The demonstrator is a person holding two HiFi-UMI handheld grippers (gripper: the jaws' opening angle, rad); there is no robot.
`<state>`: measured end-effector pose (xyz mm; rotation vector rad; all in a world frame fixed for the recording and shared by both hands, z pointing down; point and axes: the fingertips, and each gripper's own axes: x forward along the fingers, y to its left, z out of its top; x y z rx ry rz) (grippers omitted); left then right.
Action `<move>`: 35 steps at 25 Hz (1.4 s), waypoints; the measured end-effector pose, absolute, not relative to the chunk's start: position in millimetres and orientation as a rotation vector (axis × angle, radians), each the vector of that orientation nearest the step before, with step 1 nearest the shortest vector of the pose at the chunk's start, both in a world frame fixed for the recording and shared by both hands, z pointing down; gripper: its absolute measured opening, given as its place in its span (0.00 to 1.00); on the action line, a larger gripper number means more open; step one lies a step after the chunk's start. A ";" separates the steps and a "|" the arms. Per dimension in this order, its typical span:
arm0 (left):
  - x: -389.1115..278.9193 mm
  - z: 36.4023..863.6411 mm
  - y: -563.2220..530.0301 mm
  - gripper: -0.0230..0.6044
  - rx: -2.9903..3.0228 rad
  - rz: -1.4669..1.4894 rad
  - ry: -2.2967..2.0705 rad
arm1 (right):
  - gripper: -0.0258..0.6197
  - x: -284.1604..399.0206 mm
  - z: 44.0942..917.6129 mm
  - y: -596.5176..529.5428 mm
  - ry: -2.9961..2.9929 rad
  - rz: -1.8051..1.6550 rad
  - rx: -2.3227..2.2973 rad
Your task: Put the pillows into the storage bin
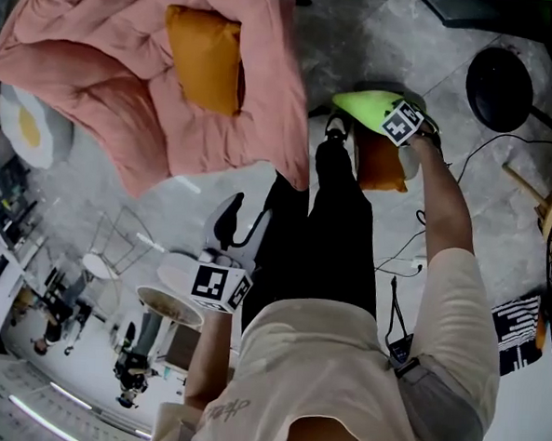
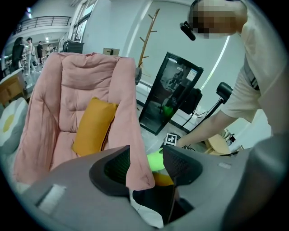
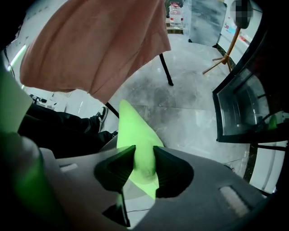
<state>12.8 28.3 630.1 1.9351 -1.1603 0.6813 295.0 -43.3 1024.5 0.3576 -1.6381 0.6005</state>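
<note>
Clad in cream and black.
Wore a loose short-sleeved cream T-shirt (image 1: 341, 377), dark print (image 1: 224, 409) at its hem, perhaps lettering, over black trousers (image 1: 317, 241); showed grey shells, black ribbed pads (image 2: 116, 169) and black-and-white marker cubes (image 1: 221, 287) on the left gripper (image 2: 146, 163) and right gripper (image 3: 143, 161).

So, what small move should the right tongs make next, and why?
Probably lower the right tongs a little: they grip a corner of the green pillow, which hangs over the orange pillow beneath it, not yet let go.
</note>
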 end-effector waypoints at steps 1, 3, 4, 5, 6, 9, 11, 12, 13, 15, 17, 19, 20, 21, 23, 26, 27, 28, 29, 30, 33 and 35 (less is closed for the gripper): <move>10.2 632.8 27.9 0.43 1.917 0.688 -1.163 | 0.23 296.5 1027.3 -50.4 -1.633 0.595 0.376; 7.2 638.3 25.6 0.43 1.895 0.696 -1.167 | 0.25 299.1 1030.9 -64.8 -1.623 0.577 0.404; 6.9 639.7 24.1 0.43 1.893 0.695 -1.167 | 0.27 299.9 1031.0 -70.5 -1.617 0.567 0.412; 7.0 639.3 22.4 0.43 1.897 0.691 -1.165 | 0.29 300.6 1029.9 -74.4 -1.611 0.556 0.422; 7.4 637.6 20.7 0.43 1.905 0.687 -1.161 | 0.32 301.6 1027.7 -77.0 -1.605 0.546 0.437; 8.5 632.0 14.7 0.43 1.929 0.675 -1.152 | 0.45 306.6 1019.2 -80.4 -1.595 0.527 0.499; 9.8 630.2 9.6 0.43 1.939 0.663 -1.162 | 0.50 311.5 1014.6 -78.2 -1.593 0.541 0.518; 10.3 629.3 7.9 0.43 1.945 0.656 -1.168 | 0.51 313.9 1011.3 -76.8 -1.593 0.555 0.528; 10.4 627.8 7.3 0.43 1.954 0.649 -1.173 | 0.51 314.9 1006.1 -76.2 -1.596 0.576 0.546; 9.7 623.4 9.6 0.43 1.980 0.634 -1.181 | 0.51 312.9 988.4 -77.9 -1.615 0.650 0.619; 10.0 615.5 12.4 0.43 2.009 0.623 -1.189 | 0.51 308.3 965.0 -77.2 -1.641 0.755 0.708; 10.9 604.3 13.8 0.43 2.036 0.616 -1.194 | 0.51 297.2 946.1 -61.3 -1.665 0.909 0.760; 11.0 598.7 13.2 0.43 2.054 0.612 -1.198 | 0.51 289.5 938.3 -49.1 -1.671 1.003 0.768; 10.7 593.6 10.8 0.43 2.076 0.605 -1.204 | 0.51 284.9 929.8 -41.1 -1.673 1.066 0.781; 7.4 585.0 0.8 0.43 2.128 0.580 -1.224 | 0.51 288.2 910.3 -44.0 -1.673 1.063 0.848; -7.2 572.5 -8.5 0.43 2.179 0.521 -1.260 | 0.51 293.1 876.3 -57.2 -1.688 0.962 0.992; -13.3 567.6 -6.6 0.43 2.186 0.503 -1.270 | 0.51 287.3 864.4 -53.6 -1.701 0.959 1.016; -18.8 562.7 -3.4 0.43 2.192 0.488 -1.276 | 0.51 280.6 851.6 -47.6 -1.716 0.964 1.032; -23.7 558.1 0.0 0.43 2.201 0.474 -1.279 | 0.51 274.4 838.0 -40.8 -1.731 0.969 1.046; -29.0 554.0 3.3 0.43 2.212 0.460 -1.278 | 0.51 268.7 823.8 -34.7 -1.747 0.969 1.062; -52.3 543.8 14.2 0.43 2.245 0.428 -1.278 | 0.51 244.4 782.2 -22.9 -1.811 0.928 1.107; -70.9 538.0 23.7 0.42 2.268 0.407 -1.283 | 0.51 225.9 755.8 -17.1 -1.847 0.889 1.133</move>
